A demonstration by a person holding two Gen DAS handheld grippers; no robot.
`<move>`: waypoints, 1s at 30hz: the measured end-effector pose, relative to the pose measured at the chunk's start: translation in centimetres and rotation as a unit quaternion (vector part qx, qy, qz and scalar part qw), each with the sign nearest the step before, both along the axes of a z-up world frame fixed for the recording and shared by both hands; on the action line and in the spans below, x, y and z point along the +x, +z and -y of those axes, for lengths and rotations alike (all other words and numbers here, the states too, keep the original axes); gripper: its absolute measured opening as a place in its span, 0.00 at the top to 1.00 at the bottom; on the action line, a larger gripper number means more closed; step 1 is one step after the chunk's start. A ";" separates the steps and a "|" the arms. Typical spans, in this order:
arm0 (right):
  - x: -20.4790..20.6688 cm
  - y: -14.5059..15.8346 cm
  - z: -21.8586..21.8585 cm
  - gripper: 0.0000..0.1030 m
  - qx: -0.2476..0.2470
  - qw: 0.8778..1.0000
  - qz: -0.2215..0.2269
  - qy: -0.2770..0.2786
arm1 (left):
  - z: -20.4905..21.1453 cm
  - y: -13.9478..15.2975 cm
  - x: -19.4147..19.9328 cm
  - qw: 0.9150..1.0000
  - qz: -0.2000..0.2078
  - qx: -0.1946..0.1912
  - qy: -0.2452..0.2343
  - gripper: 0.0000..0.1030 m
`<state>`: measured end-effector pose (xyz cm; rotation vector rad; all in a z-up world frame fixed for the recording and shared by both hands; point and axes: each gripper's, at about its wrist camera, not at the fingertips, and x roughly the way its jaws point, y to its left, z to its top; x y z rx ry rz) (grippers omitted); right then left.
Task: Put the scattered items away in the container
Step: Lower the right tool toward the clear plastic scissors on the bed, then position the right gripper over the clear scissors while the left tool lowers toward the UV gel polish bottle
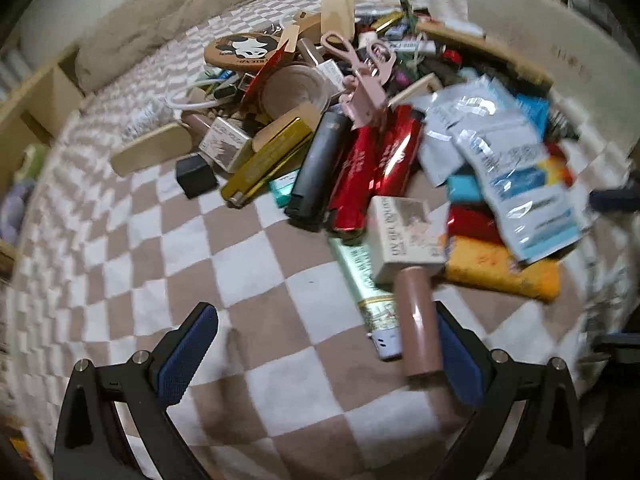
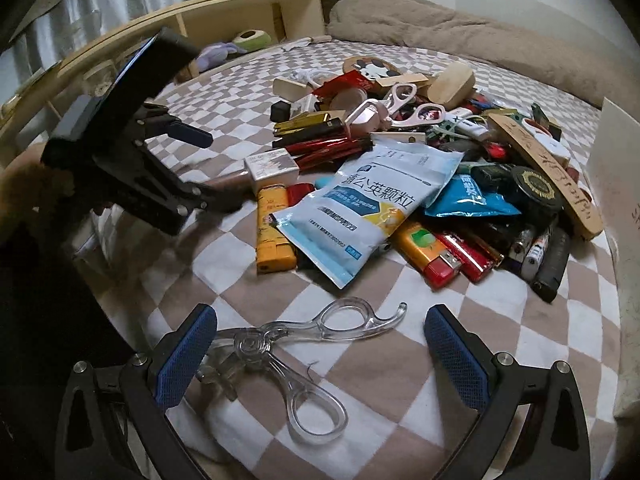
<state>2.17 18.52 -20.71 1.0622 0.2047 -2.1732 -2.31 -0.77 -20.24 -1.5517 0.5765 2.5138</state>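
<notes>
**Both grippers open at the edge of the pile, nothing lifted yet**

The right gripper (image 2: 320, 354) hangs low over the checked blanket (image 2: 400, 400) with its blue pads spread wide. Between them lies a pair of clear plastic scissors (image 2: 280, 354), flat on the cloth; the left pad (image 2: 186, 354) sits just beside the pivot and may be touching it, though I can't be sure. Nothing is clamped.

The left gripper (image 1: 326, 354) is just as wide apart. A pink tube (image 1: 420, 320) with a boxy cream cap runs up close along its right pad (image 1: 456, 354), apparently against it but not squeezed. The view is blurred, so the arm looks to be on the move.

Beyond both lies the heap: red lighters (image 1: 376, 168), a white-and-blue sachet (image 2: 372, 200), pink scissors (image 2: 400, 100), an orange lighter (image 2: 274, 228). The container is most likely the pale box wall at the far right (image 2: 616, 184); I can't see inside it.

This looks like the picking stage. Next, I'd judge, the right jaws need to close across the scissors' narrow middle, which is thin and slippery, pressed into soft fabric, so a shallow grip could skid off.
</notes>
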 end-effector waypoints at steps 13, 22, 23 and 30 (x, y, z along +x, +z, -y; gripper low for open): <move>0.0 0.1 0.1 0.00 0.017 1.000 -0.015 -0.013 | 3.5 0.0 -2.5 0.996 -0.024 -0.029 0.075 0.00; 0.4 0.4 0.5 0.00 0.019 1.000 -0.012 0.008 | 7.3 -0.4 -5.4 0.987 -0.027 0.007 0.160 0.00; 0.6 0.4 0.6 0.00 0.022 1.000 -0.015 0.010 | 7.7 -0.4 -5.8 0.986 -0.031 0.014 0.165 0.00; 1.1 0.2 0.8 0.00 0.035 0.999 -0.017 -0.007 | 9.8 -0.6 -7.3 0.974 -0.035 0.048 0.217 0.00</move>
